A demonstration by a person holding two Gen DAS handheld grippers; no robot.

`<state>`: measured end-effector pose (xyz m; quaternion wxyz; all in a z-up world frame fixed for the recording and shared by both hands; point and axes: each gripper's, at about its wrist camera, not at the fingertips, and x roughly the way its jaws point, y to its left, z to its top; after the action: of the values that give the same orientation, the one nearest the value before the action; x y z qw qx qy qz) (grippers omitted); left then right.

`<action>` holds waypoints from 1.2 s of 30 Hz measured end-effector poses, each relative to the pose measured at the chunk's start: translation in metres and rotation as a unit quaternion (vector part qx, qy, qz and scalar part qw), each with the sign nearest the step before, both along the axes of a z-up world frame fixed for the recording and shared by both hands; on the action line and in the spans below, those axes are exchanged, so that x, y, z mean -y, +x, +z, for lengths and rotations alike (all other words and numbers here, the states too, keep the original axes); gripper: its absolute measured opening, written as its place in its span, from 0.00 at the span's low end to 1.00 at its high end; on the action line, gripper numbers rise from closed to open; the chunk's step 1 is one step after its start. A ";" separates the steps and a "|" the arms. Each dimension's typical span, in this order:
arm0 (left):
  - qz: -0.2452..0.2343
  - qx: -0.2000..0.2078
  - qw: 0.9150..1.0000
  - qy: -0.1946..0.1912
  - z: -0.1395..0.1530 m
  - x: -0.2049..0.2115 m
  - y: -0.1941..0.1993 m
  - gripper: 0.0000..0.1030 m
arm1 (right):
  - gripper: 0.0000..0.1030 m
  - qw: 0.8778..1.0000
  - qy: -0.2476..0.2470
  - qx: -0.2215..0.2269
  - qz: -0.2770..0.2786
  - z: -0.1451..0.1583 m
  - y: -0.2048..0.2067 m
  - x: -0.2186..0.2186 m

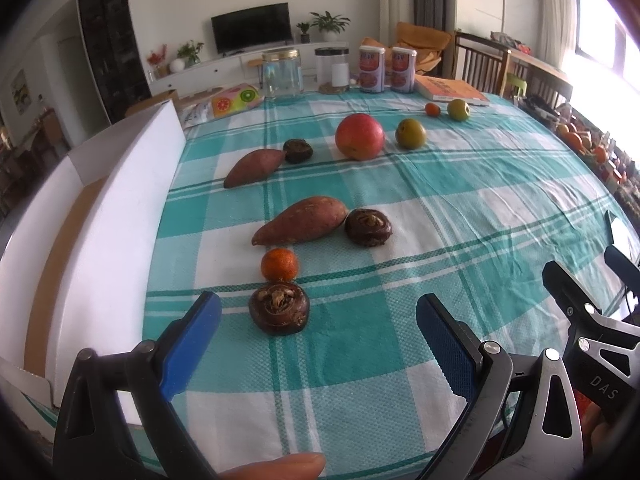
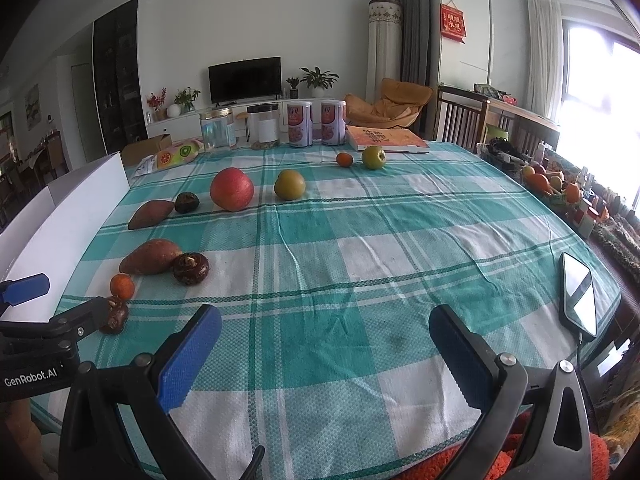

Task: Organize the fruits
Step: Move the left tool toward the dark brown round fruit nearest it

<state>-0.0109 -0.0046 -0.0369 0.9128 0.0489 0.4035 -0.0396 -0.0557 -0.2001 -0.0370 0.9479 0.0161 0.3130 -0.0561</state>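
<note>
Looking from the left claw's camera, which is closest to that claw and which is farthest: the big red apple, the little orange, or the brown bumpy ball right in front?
1. Brown bumpy ball: just ahead of the left claw, between its open fingers.
2. Little orange: right behind that ball.
3. Big red apple: far up the checked tablecloth, toward the jars.

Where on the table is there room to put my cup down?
The right half of the checked tablecloth is bare, between the red apple and the phone. It is crowded on the left, near the white box, with sweet potatoes.

Checked tablecloth point(image 1: 460, 208), sweet potatoes point(image 1: 300, 220), apple point(image 1: 359, 136), jars point(image 1: 281, 75), phone point(image 2: 579, 292)
</note>
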 end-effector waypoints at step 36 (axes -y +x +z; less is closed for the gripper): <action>0.010 -0.096 0.995 -0.009 -0.061 -0.030 0.006 0.96 | 1.00 1.000 -0.006 0.004 0.002 -0.001 -0.001 -0.001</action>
<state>-0.0052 0.0253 -0.0984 0.8705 0.0325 0.4895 -0.0387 -0.0566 -0.1987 -0.0378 0.9495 0.0101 0.3086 -0.0562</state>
